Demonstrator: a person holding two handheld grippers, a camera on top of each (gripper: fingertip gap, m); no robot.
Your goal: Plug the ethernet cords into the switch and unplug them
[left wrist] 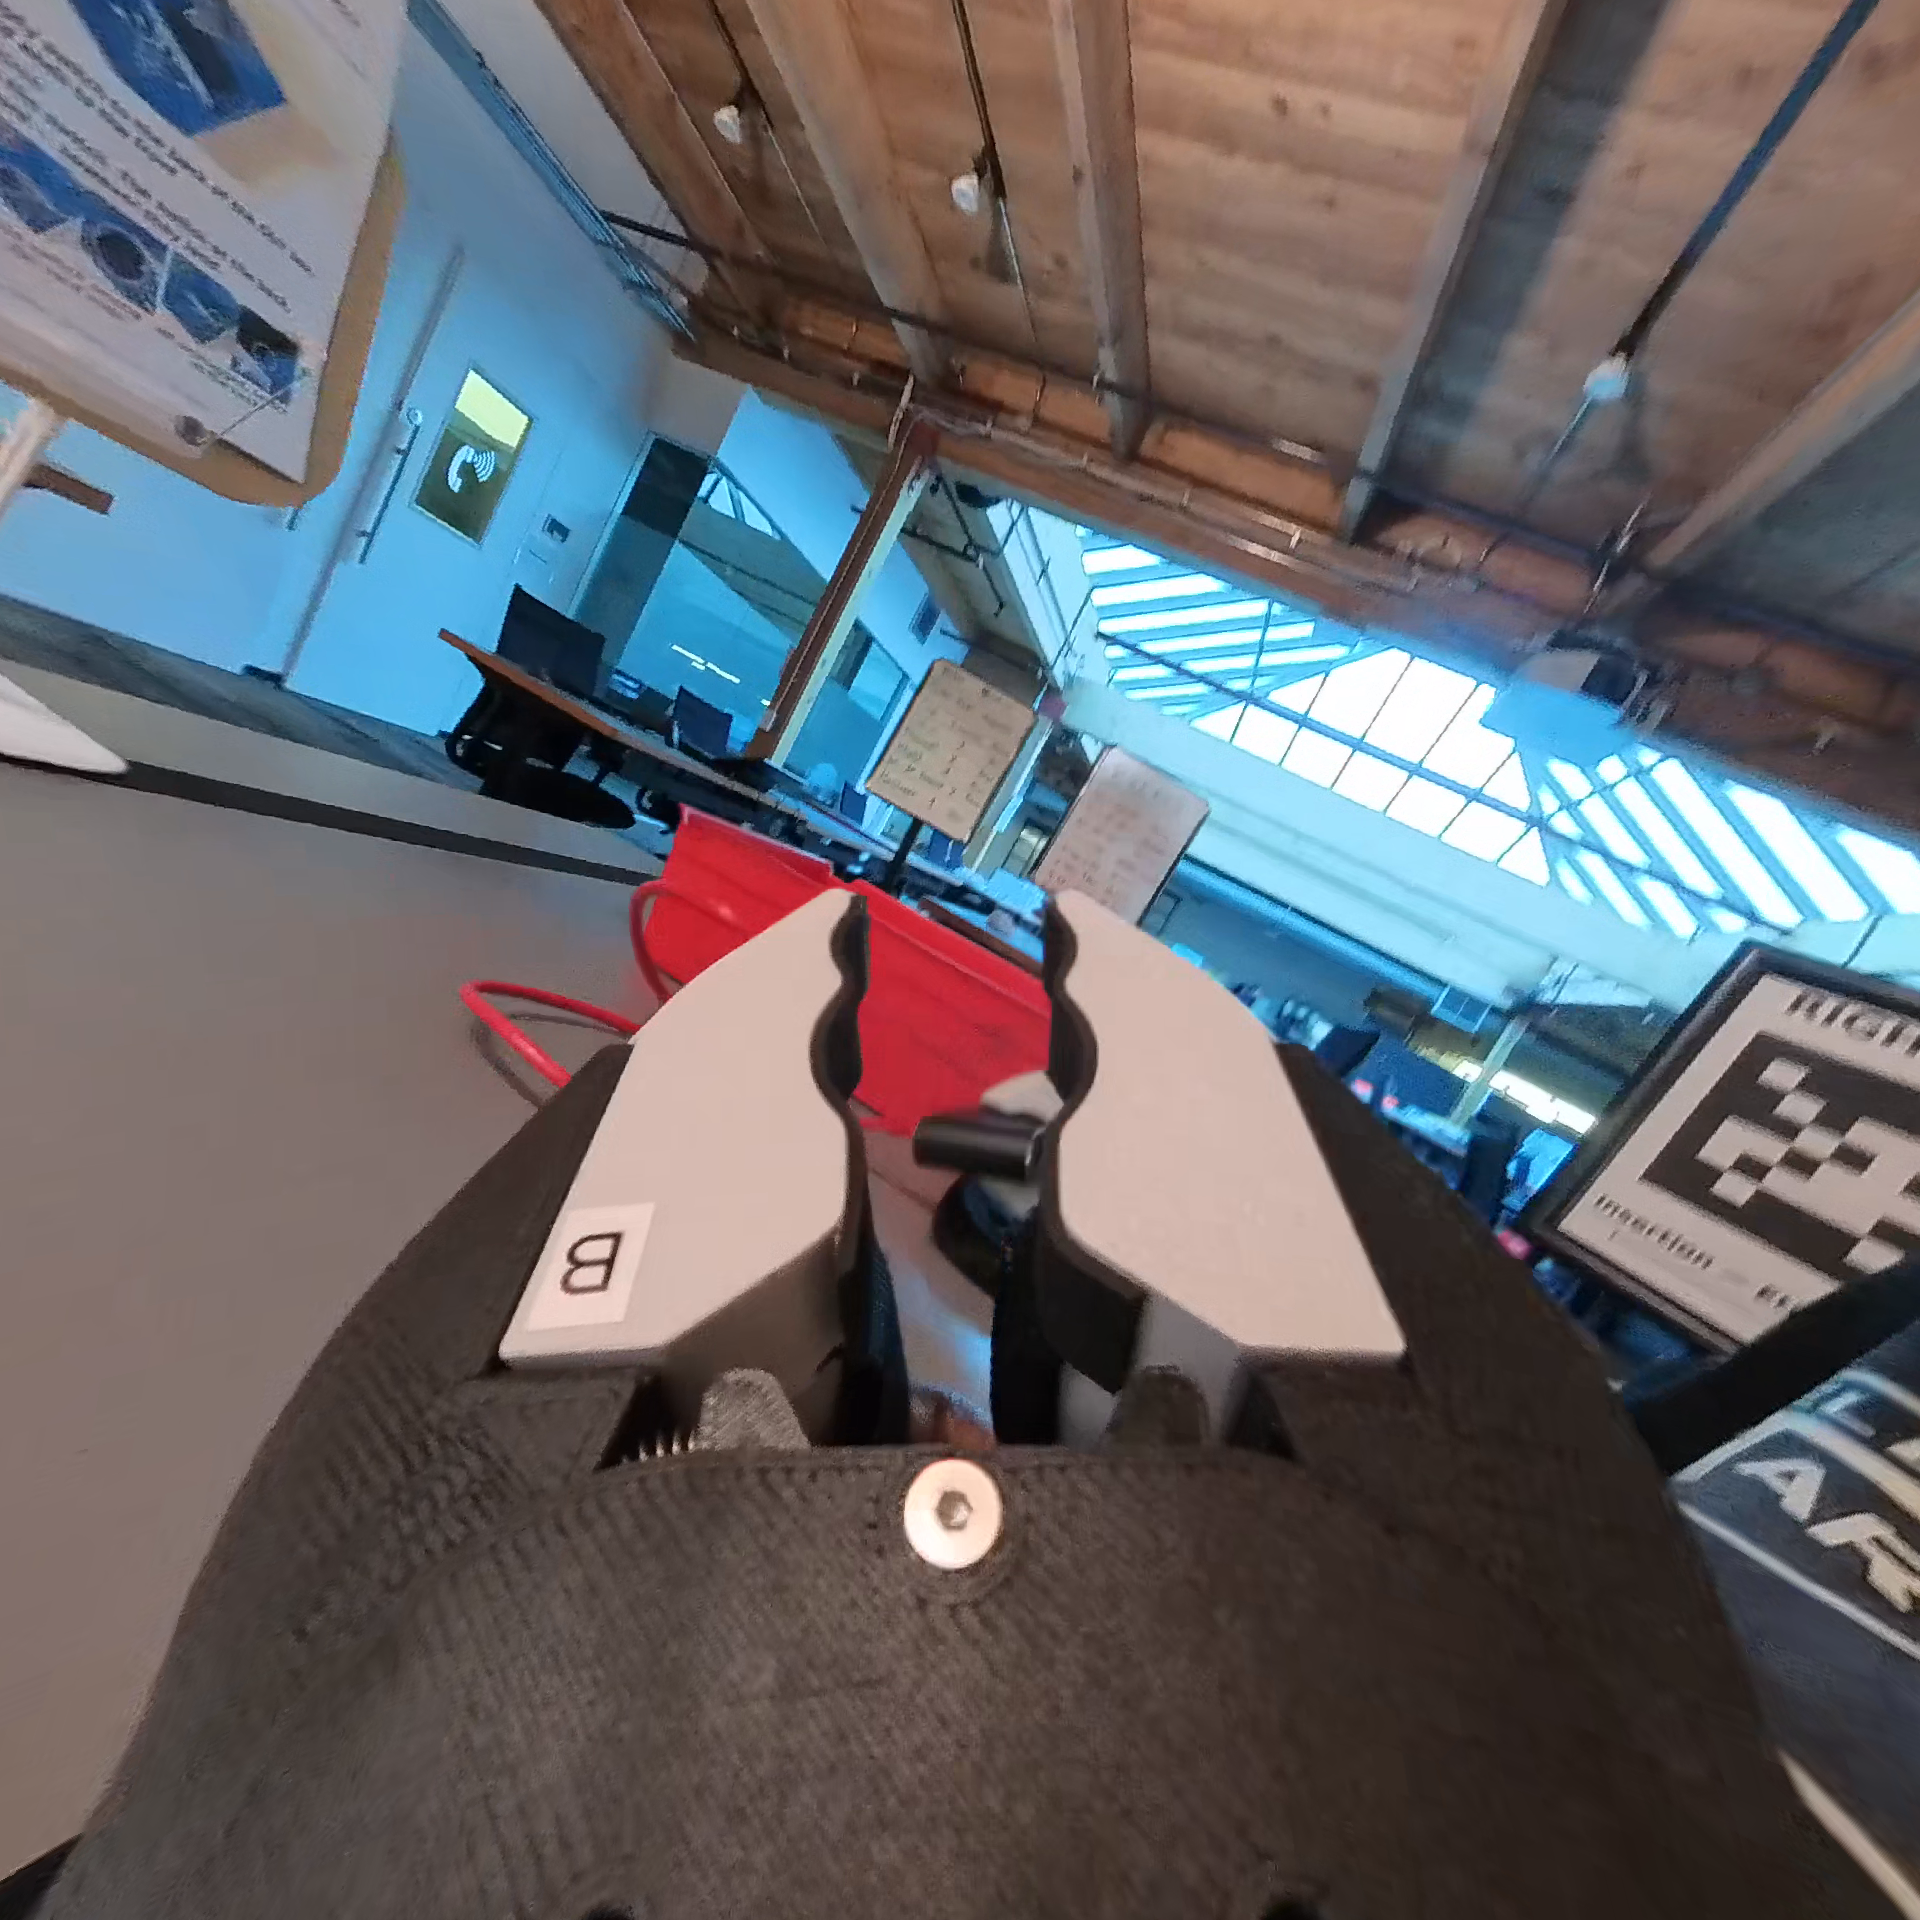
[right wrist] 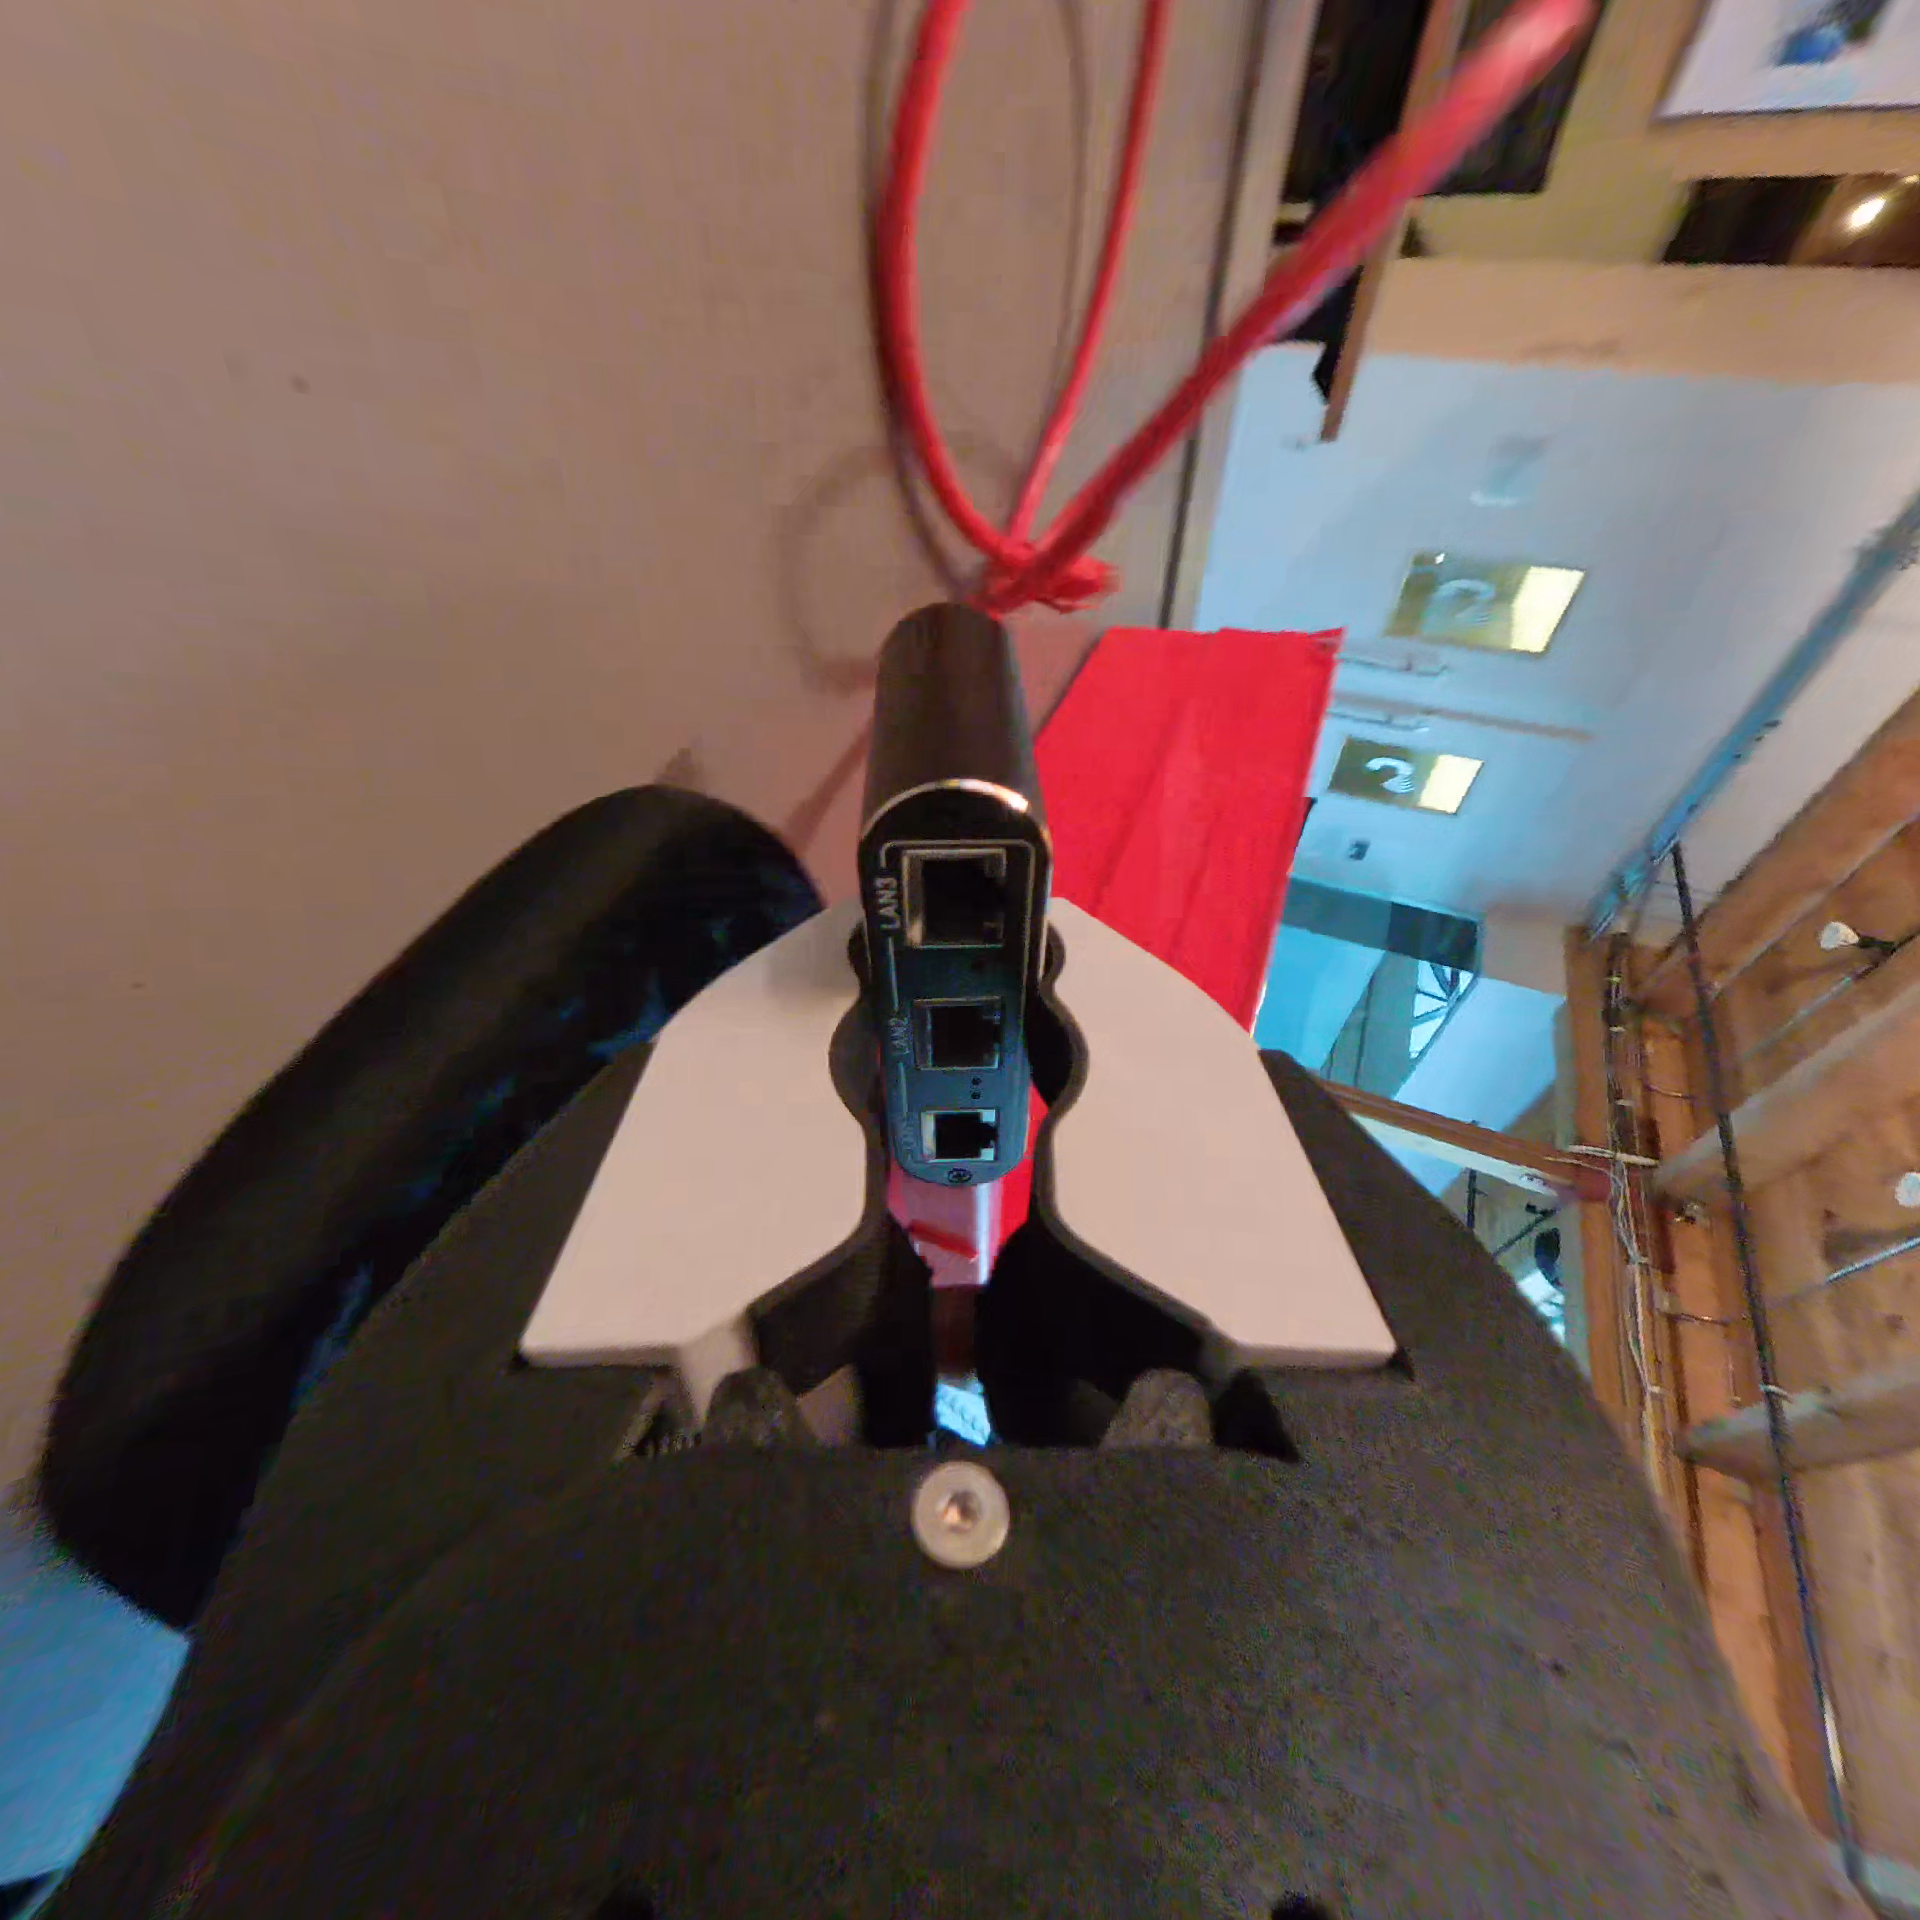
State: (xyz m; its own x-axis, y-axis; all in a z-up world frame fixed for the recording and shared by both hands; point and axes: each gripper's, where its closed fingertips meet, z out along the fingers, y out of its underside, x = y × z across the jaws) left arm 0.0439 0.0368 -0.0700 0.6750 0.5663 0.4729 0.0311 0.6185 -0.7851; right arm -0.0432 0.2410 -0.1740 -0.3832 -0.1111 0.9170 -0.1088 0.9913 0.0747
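right tool (right wrist: pixel 956 1029) clamping switch (right wrist: pixel 951 831), left tool (left wrist: pixel 956 997) parted — empty

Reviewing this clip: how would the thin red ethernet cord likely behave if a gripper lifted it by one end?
The thin red ethernet cord lies in loose loops on the grey table, so it probably droops and trails. It looks light for its length. One blurred stretch hangs in the air, so it may swing.

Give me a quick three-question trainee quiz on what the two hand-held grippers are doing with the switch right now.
1. True or false: the right hand-held gripper is clamped on the black switch.
2. How many ports show on the switch's end facing the right wrist camera?
3. The left hand-held gripper is: A open; B shut on a red cord; C shut on the switch.

Key: 1 true; 2 three, all without plugs; 3 A.
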